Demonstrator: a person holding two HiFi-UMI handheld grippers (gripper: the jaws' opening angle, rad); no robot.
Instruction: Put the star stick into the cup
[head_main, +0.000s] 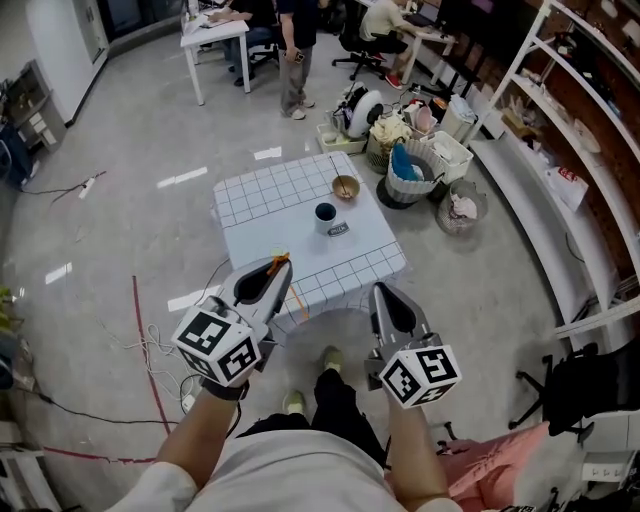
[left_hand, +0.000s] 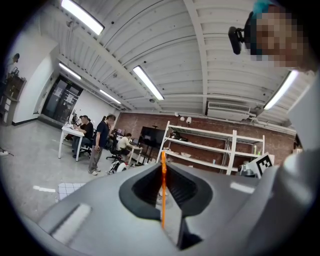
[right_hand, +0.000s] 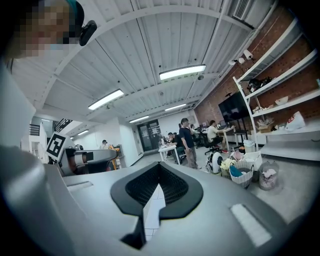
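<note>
A thin orange star stick stands upright between the jaws of my left gripper, which is shut on it. In the head view its orange tip pokes out of the left gripper over the near left edge of the small table with a white grid cloth. A dark cup stands near the table's middle, well ahead of both grippers. My right gripper hovers by the table's near right edge, shut with nothing in it; the right gripper view shows its jaws meeting at the tips.
A brown bowl and a small dark item sit near the cup. Baskets and bins crowd the floor behind the table on the right. Shelving runs along the right. A person stands by a white desk far back.
</note>
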